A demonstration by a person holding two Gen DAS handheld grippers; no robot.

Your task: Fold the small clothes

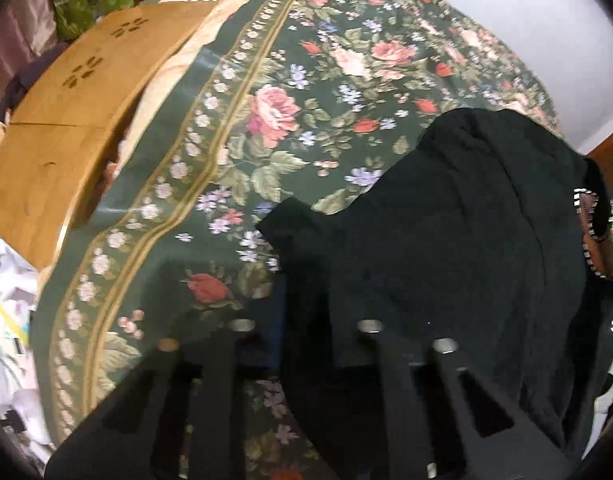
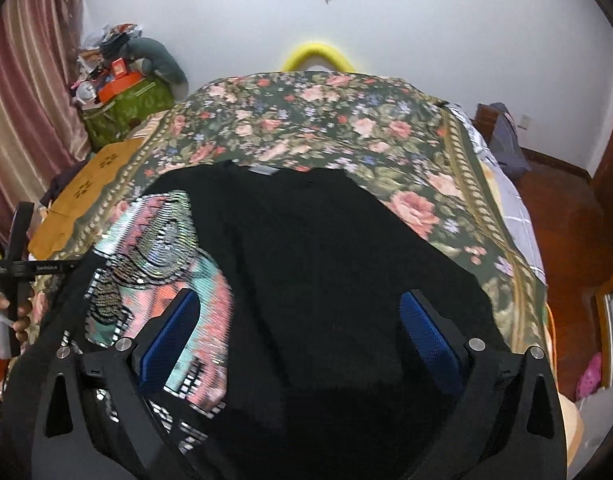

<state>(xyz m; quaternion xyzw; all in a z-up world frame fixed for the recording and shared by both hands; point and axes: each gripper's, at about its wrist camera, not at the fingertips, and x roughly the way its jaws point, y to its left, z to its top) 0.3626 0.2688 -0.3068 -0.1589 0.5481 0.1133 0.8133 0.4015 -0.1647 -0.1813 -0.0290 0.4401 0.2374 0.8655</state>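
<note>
Black garment (image 2: pixel 306 260) spread on floral bedspread (image 2: pixel 314 120), sequin print at its left side. Left gripper (image 1: pixel 302 300) jaws nearly closed, pinching the garment's left corner. Right gripper (image 2: pixel 302 332) jaws wide apart above the garment's near part, not pressing it.

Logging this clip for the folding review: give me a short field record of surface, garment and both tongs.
surface: floral bedspread
garment: black garment, spread on the bedspread, not neatly folded
other fabric: sequined patterned fabric at the garment's left edge; cannot tell whether it is part of the garment
left tongs: closed, apparently pinching a corner of the black garment
right tongs: open, blue pads wide apart above the garment
beside bed: wooden board
</note>
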